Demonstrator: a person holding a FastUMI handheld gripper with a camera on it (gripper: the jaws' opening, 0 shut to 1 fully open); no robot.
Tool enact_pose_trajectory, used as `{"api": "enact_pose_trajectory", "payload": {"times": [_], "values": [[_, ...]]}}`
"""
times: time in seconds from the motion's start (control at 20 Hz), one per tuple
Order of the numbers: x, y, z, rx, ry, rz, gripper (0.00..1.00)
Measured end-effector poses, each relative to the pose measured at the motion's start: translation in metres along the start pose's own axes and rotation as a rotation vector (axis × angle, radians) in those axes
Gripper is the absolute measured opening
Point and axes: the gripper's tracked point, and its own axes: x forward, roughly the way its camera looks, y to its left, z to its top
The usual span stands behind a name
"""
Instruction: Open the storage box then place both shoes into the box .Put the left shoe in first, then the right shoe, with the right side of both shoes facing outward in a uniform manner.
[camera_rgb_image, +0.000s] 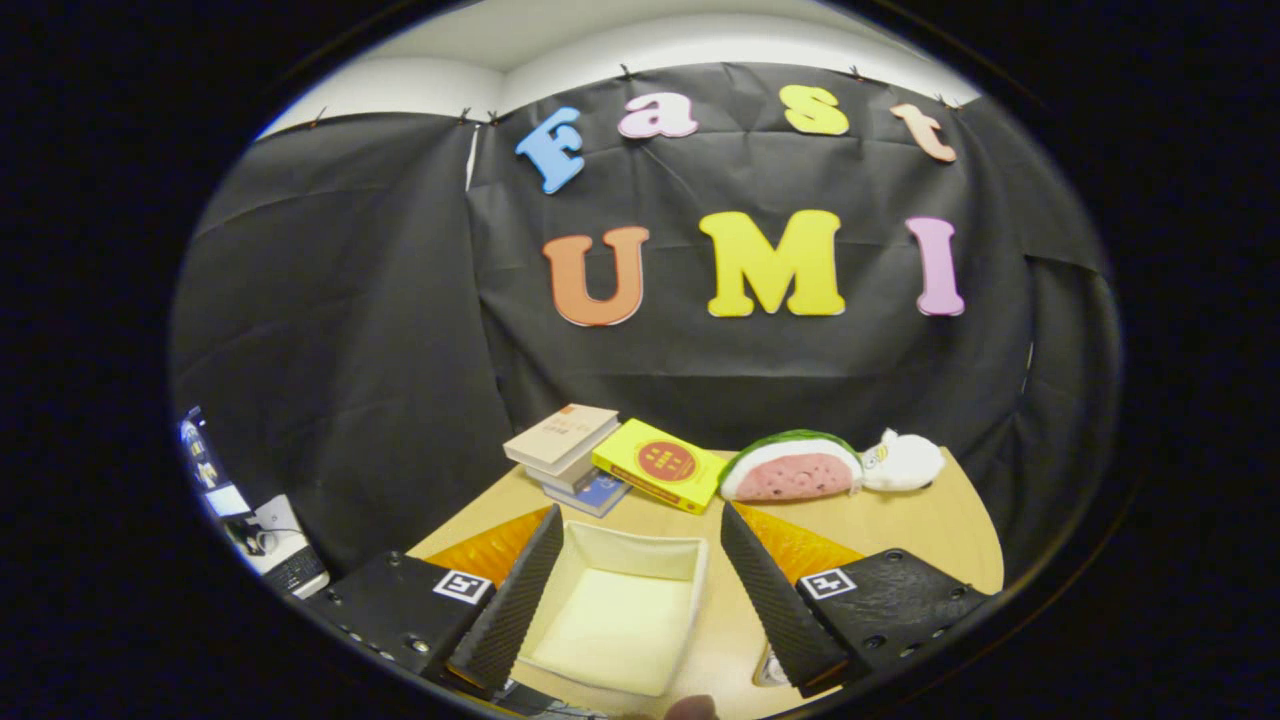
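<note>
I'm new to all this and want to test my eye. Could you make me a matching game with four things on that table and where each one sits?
Things:
1. storage box
2. yellow book
3. watermelon slice toy
4. white plush toy

Places:
A. on the far side of the table, right of the watermelon slice
B. between the open fingers of the tool
C. leaning beside the stack of books
D. between the yellow book and the white plush

Pairs: 1-B, 2-C, 3-D, 4-A
</note>
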Motion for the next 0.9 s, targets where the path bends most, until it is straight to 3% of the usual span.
{"api": "enact_pose_trajectory", "payload": {"times": [0.2,0.4,0.7,0.9], "values": [[-0.019,-0.072,-0.030,0.040,0.046,-0.057,0.96],[-0.020,-0.138,-0.095,0.107,0.176,-0.136,0.96],[0.005,-0.189,-0.195,0.200,0.414,-0.169,0.96],[0.033,-0.213,-0.236,0.239,0.529,-0.179,0.96]]}}
